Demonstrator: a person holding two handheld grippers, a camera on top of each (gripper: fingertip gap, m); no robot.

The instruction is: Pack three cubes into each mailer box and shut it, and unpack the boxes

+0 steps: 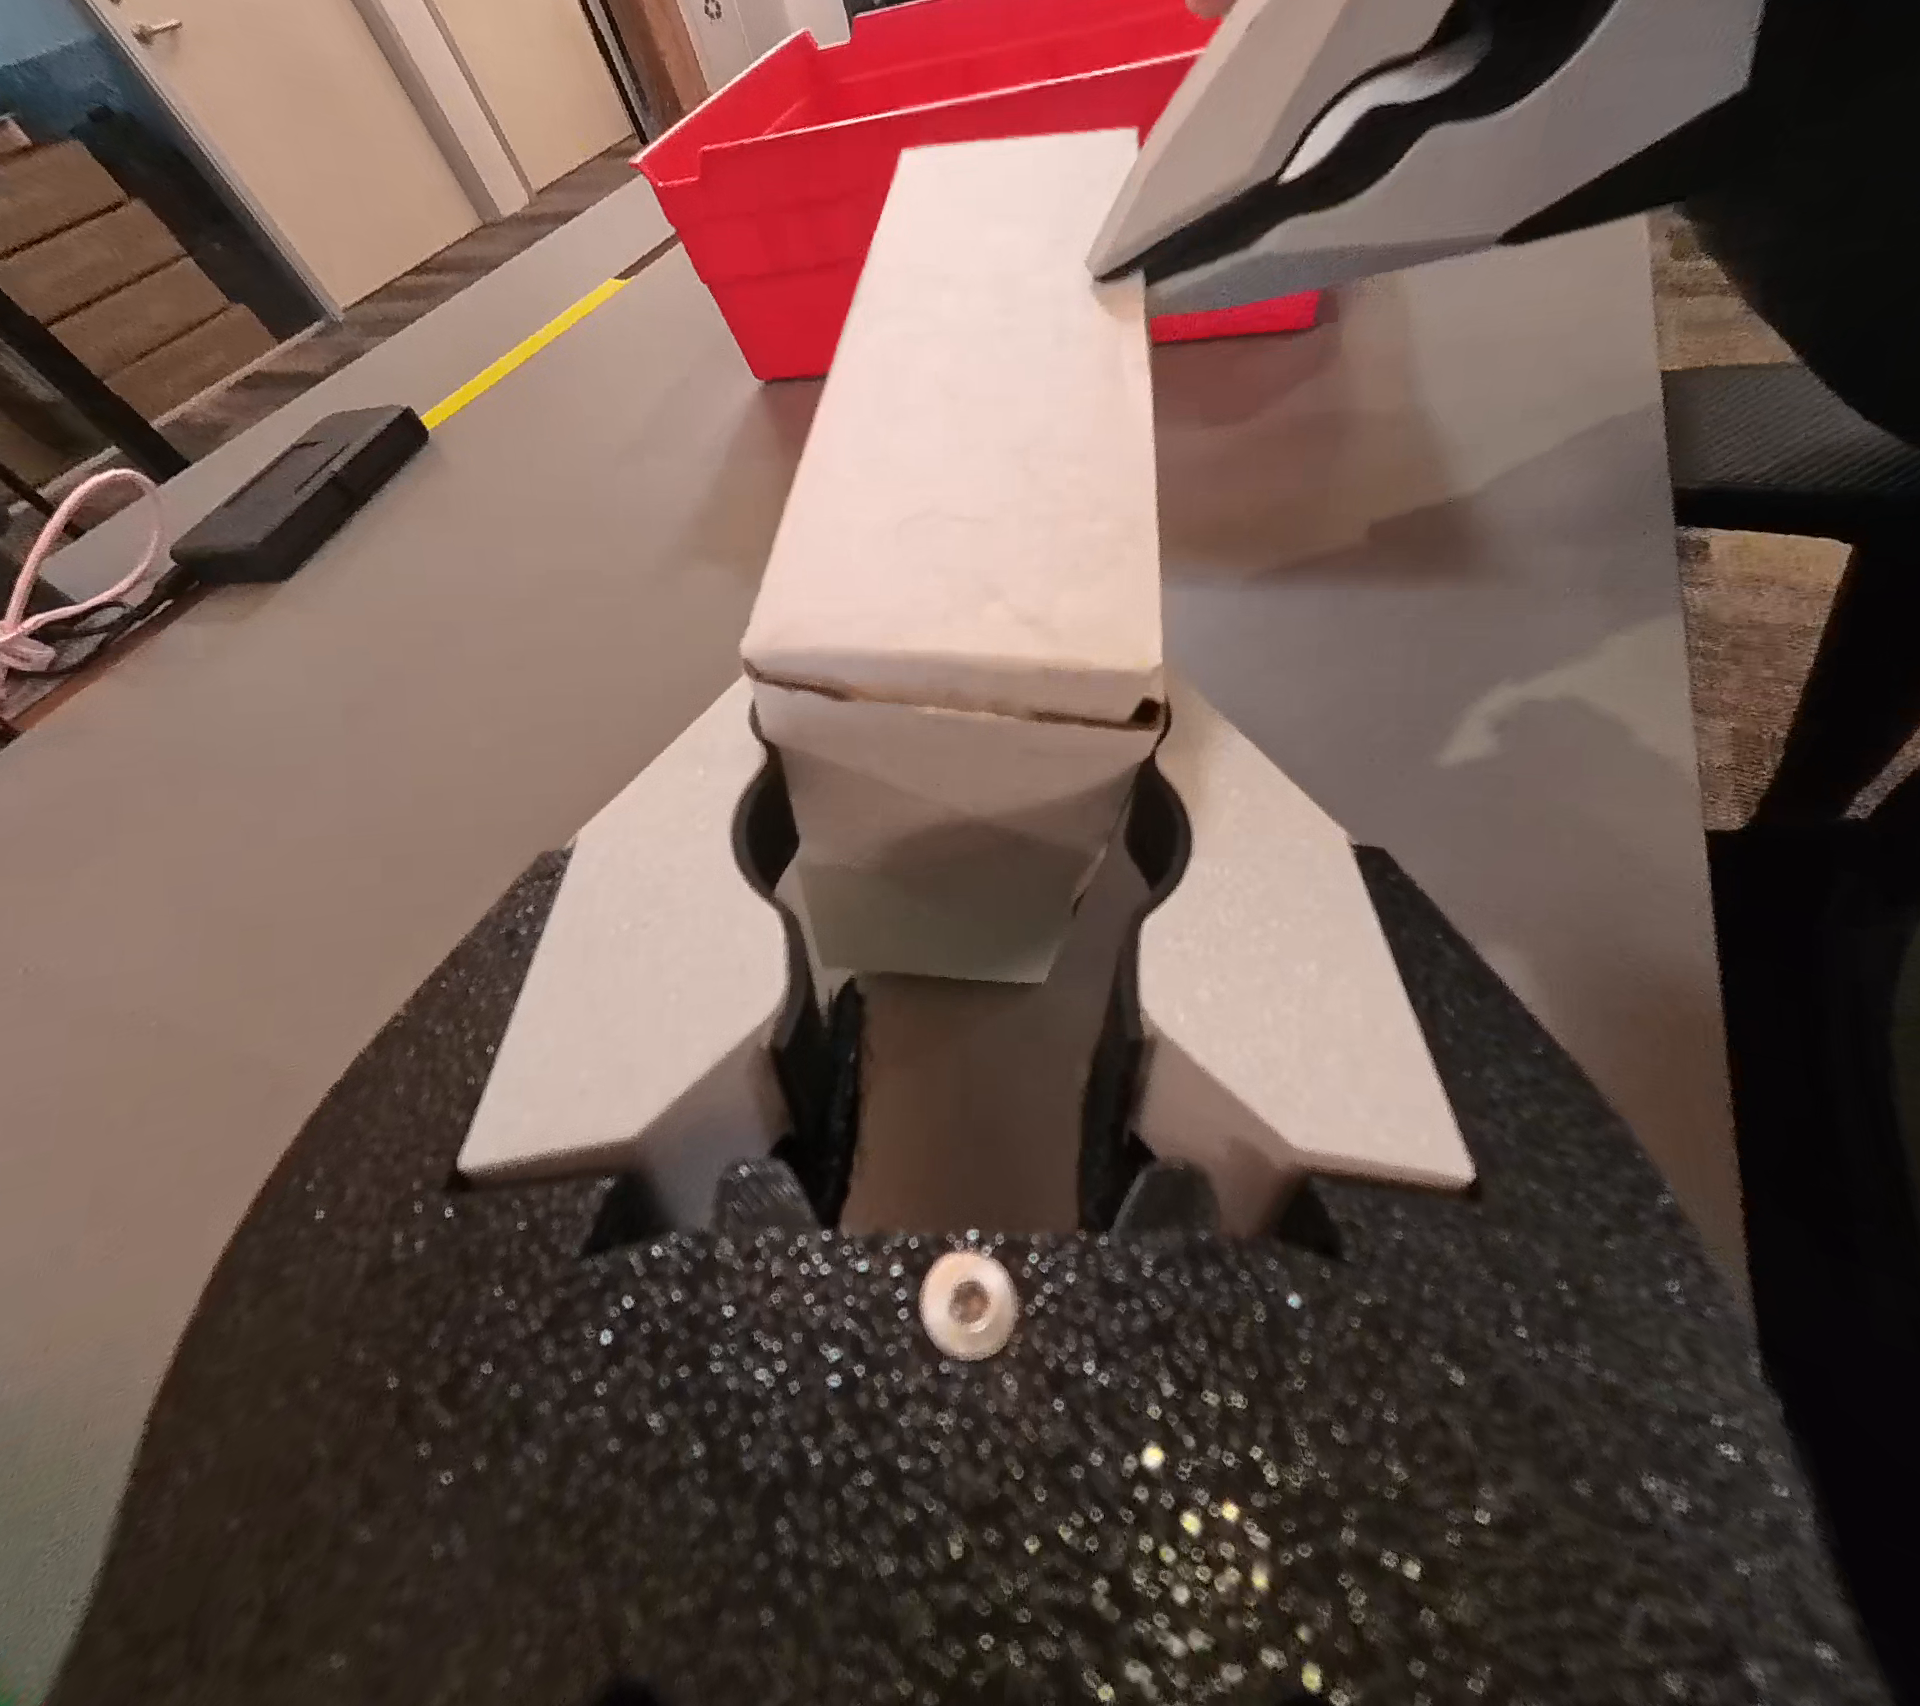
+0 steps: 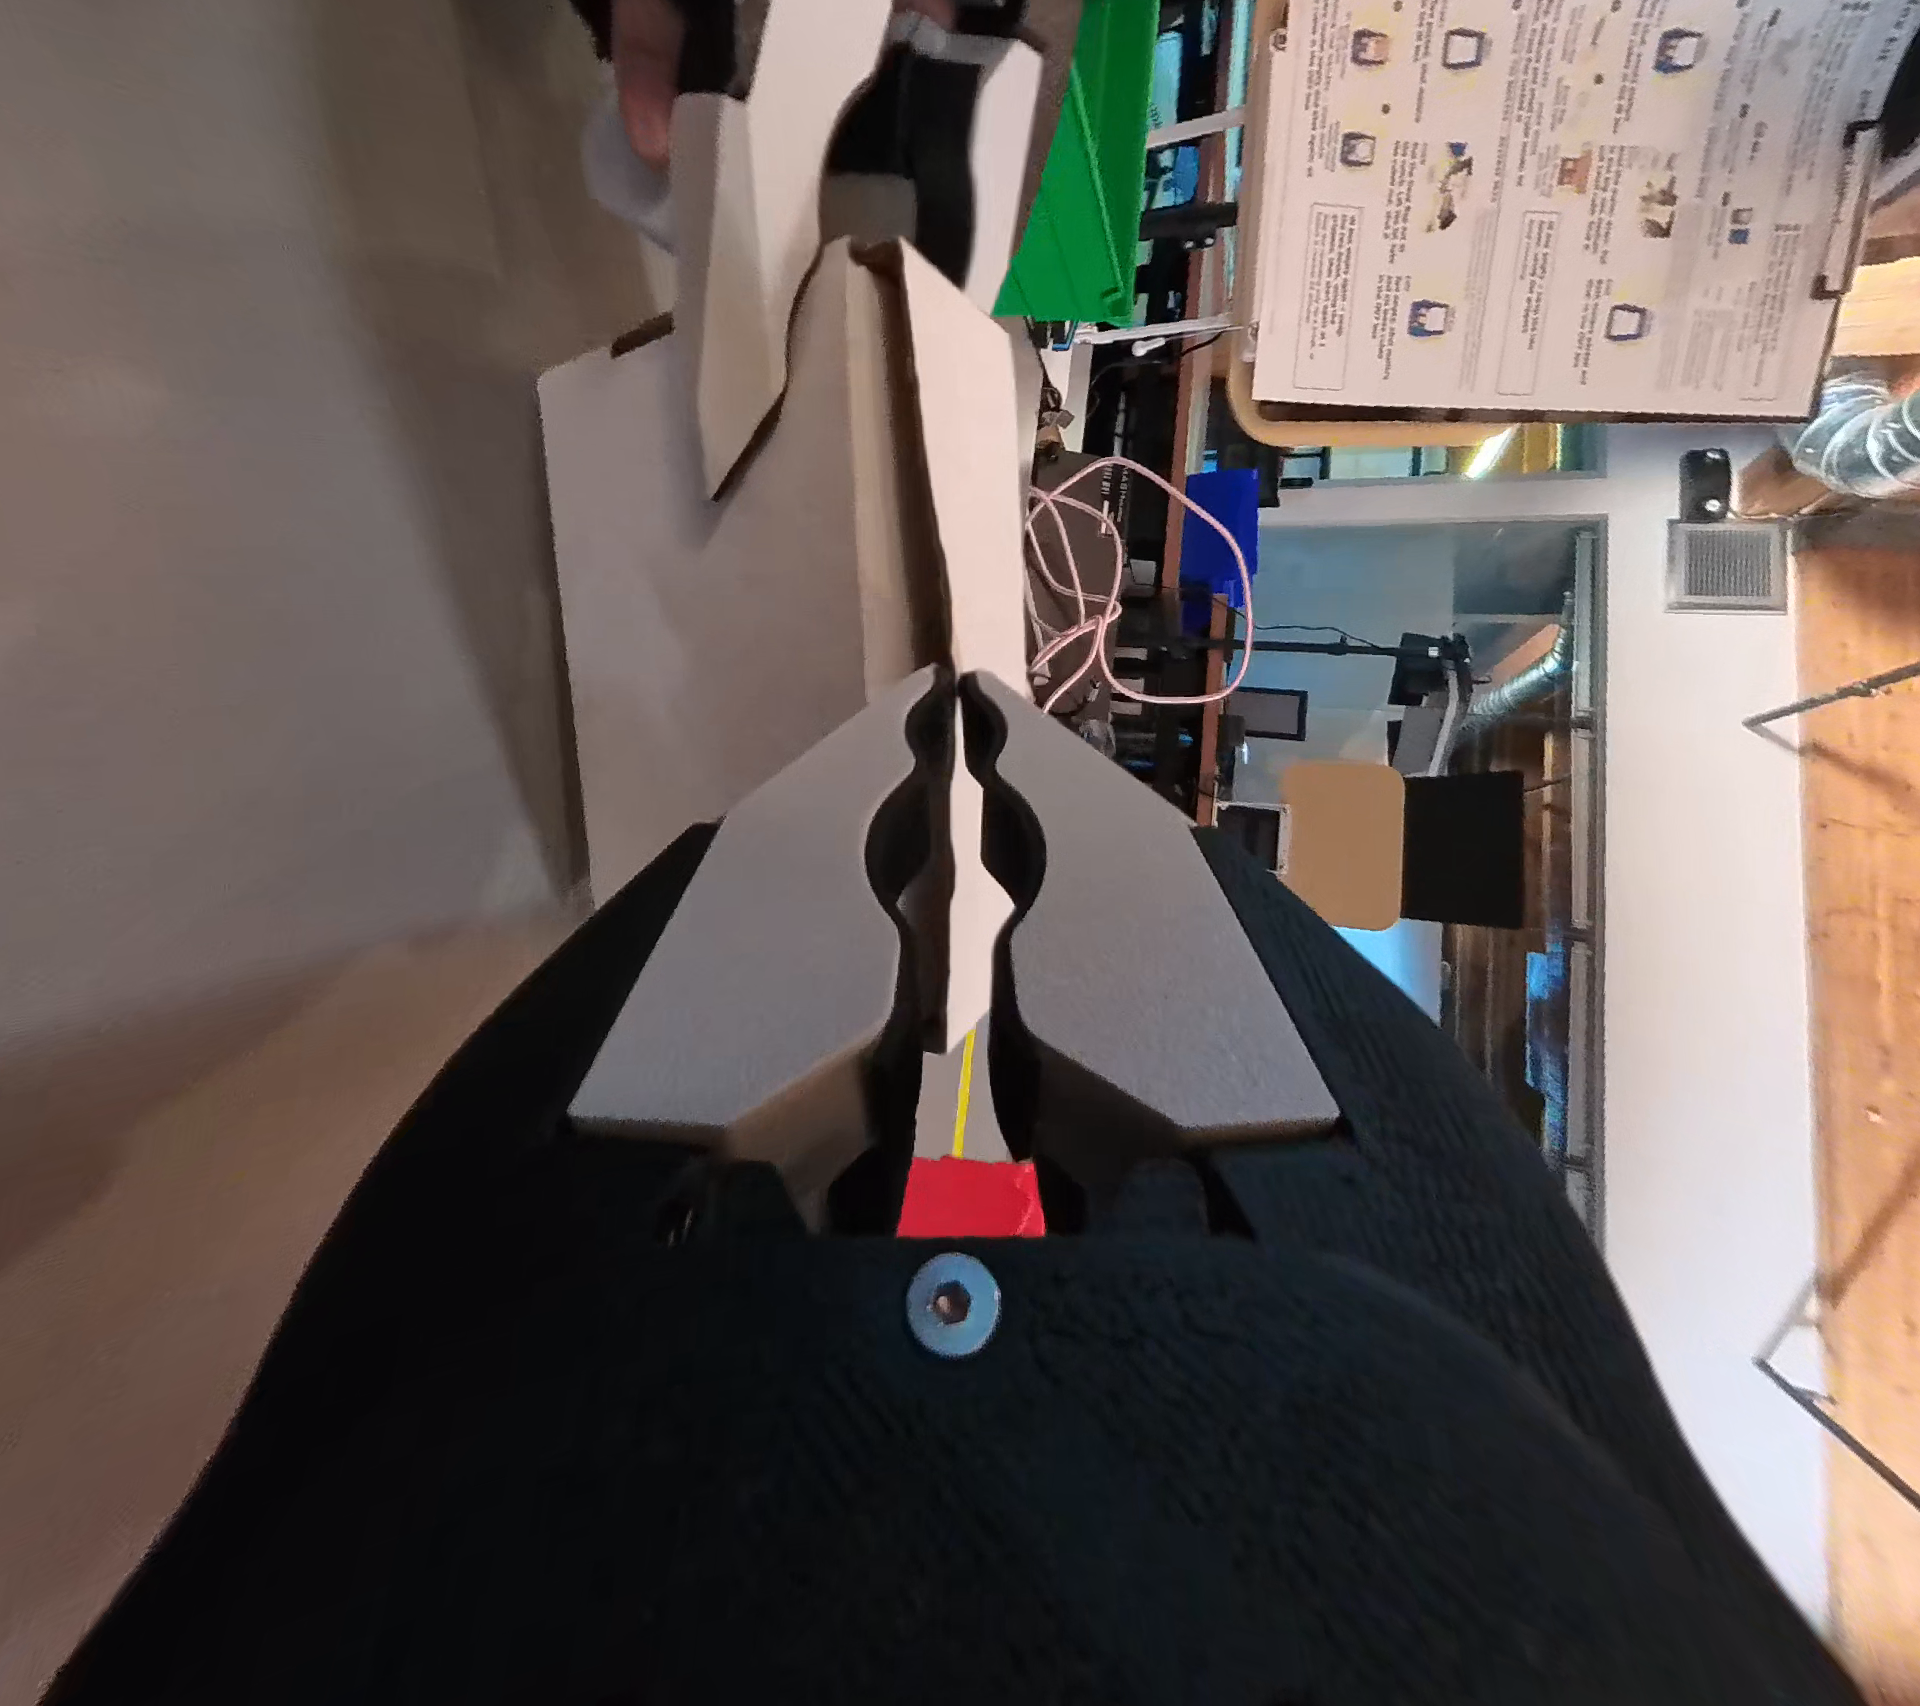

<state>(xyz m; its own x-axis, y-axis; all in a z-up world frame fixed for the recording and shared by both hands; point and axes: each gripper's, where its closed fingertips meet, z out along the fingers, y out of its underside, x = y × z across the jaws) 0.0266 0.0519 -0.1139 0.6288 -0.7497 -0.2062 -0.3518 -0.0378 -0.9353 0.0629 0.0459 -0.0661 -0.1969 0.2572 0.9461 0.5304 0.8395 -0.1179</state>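
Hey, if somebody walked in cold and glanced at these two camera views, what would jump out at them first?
Probably the long white mailer box lying on the grey table, its near end clamped between the left gripper fingers. Next, the right gripper slanting in from the upper right, closed on the box's far corner, where a thin white flap sits pinched between its fingers. Behind stands a bright red bin.

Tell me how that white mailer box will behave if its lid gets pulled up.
The mailer box is thin white cardboard, so its lid probably flexes rather than lifting stiffly. Long and narrow, it might tip or slide on the smooth table if the left gripper clamping its near end let go. It looks light for its size.
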